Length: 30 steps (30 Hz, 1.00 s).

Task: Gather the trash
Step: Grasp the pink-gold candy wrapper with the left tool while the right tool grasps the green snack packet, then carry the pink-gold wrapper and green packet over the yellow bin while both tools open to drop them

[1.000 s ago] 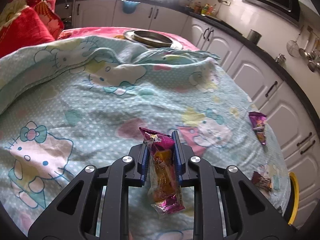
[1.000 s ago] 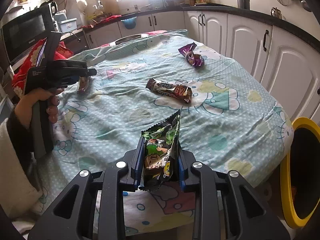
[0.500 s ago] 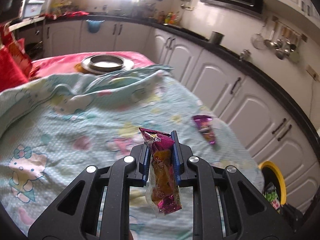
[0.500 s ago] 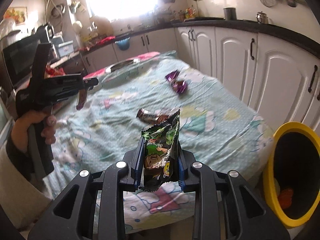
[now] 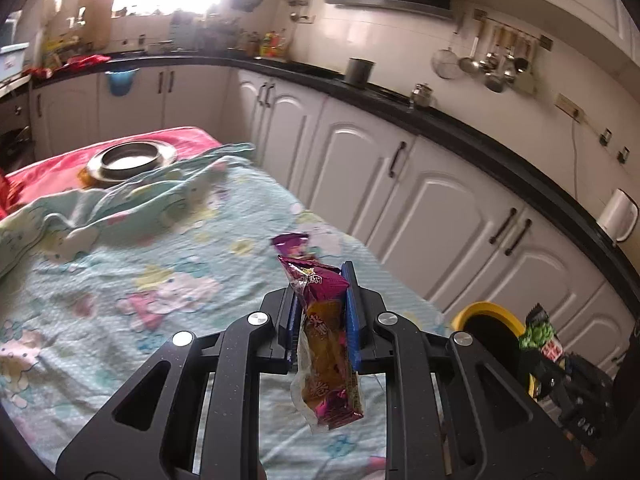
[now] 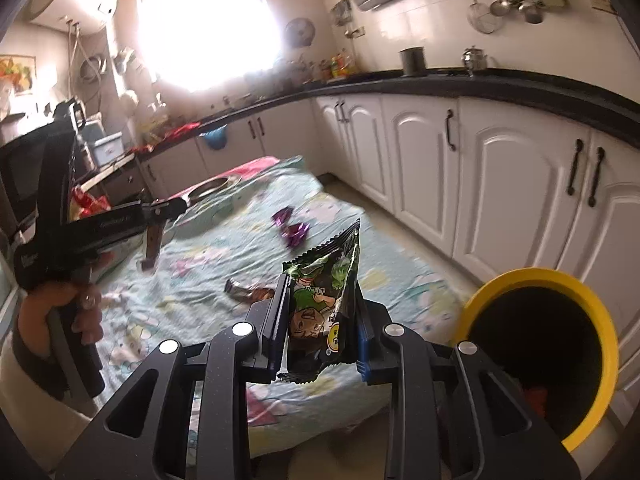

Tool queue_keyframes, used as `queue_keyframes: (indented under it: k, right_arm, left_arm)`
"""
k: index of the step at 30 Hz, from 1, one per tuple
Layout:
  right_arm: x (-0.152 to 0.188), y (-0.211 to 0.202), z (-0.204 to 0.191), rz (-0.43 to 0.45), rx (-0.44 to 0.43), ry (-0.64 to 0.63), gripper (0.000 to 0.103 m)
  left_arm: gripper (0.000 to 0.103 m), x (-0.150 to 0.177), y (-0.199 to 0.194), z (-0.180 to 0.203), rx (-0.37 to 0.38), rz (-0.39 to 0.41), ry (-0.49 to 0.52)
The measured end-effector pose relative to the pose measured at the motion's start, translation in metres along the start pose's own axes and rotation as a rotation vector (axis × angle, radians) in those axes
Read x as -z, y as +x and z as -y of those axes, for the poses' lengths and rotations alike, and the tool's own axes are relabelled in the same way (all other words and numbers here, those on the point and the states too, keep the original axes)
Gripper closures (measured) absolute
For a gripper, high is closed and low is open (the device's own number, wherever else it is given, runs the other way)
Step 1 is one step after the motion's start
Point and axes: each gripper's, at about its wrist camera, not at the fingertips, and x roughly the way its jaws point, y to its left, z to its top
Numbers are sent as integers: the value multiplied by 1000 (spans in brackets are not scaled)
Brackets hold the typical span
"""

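Observation:
My left gripper point(image 5: 320, 300) is shut on a magenta and orange snack wrapper point(image 5: 326, 344) and holds it above the bed. It also shows in the right wrist view point(image 6: 154, 232). My right gripper point(image 6: 320, 312) is shut on a green and black snack packet point(image 6: 324, 304), left of the yellow-rimmed bin point(image 6: 600, 344). The bin point(image 5: 472, 310) also shows in the left wrist view, with the green packet point(image 5: 540, 336) beside it. A purple wrapper point(image 6: 290, 226) and a brown bar wrapper point(image 6: 250, 292) lie on the bedspread point(image 6: 200, 280).
A metal bowl point(image 5: 132, 160) sits on the red cover at the bed's far end. White cabinets point(image 5: 420, 208) with a black countertop run along the right. Something red lies inside the bin point(image 6: 536, 396).
Both grippers have swung right and lifted, each still holding its wrapper. The yellow bin is now larger and nearer in both views.

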Motion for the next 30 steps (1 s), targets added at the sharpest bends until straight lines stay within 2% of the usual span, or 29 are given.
queue_keyframes:
  k: [15,30]
  right_arm:
    - [4,-46,63,50,124,53,76]
    - [23,-80,114,76,237,137,76]
  left_arm:
    - [90,9,18,88,141,-27,130]
    - [90,36,33,163,254,-79,251]
